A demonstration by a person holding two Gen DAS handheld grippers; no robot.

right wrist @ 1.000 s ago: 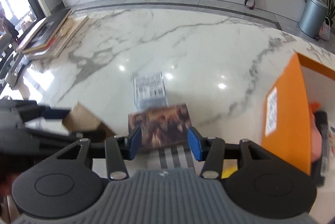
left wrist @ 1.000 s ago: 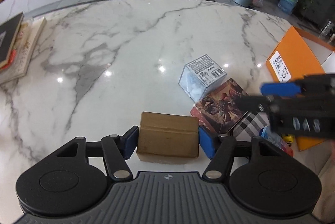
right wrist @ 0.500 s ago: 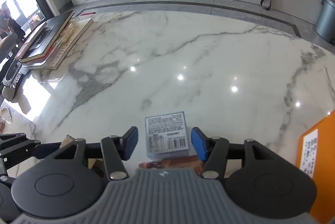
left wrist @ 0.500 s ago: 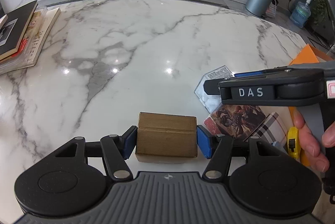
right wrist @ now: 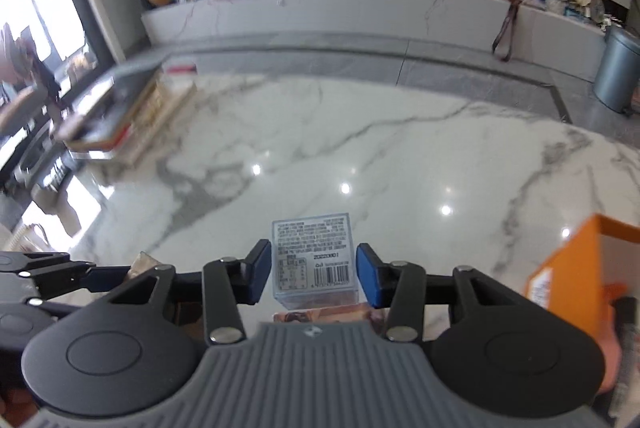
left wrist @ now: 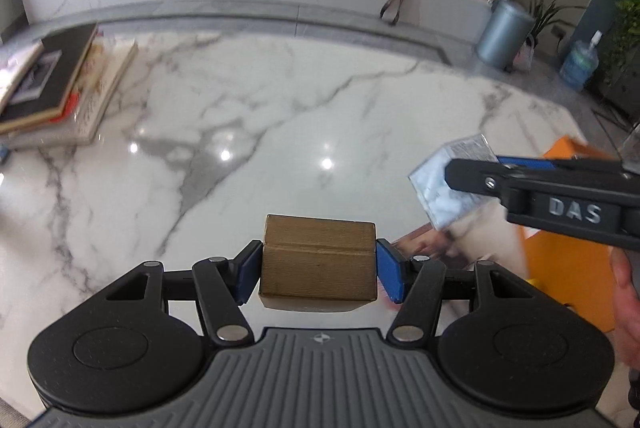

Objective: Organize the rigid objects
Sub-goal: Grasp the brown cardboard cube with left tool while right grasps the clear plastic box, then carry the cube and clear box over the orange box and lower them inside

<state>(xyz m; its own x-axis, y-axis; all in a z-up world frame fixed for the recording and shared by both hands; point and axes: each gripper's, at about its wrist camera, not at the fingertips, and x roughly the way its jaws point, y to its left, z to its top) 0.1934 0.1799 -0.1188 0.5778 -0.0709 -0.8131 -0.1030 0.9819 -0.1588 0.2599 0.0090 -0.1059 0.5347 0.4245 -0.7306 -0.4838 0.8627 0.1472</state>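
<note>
A brown cardboard box (left wrist: 318,260) hangs above the marble table (left wrist: 280,128), and my left gripper (left wrist: 319,278) is shut on its two sides. A clear plastic box with a printed label (right wrist: 312,248) sits between the blue pads of my right gripper (right wrist: 314,274). Those jaws are closing, and both pads touch the box's sides. In the left wrist view the clear box (left wrist: 436,188) is raised off the table at the tip of the right gripper (left wrist: 472,172). The left gripper (right wrist: 100,274) shows at the left edge of the right wrist view.
An open orange box (right wrist: 576,268) stands at the right. A flat box with a picture on it (right wrist: 328,314) lies below the clear box. A stack of books (left wrist: 60,88) lies at the far left. A hand (left wrist: 626,292) grips the right tool.
Both grippers have risen. The brown box came up with the left one. The right gripper moved from over the picture box to the clear box, closed in on it and lifted it.
</note>
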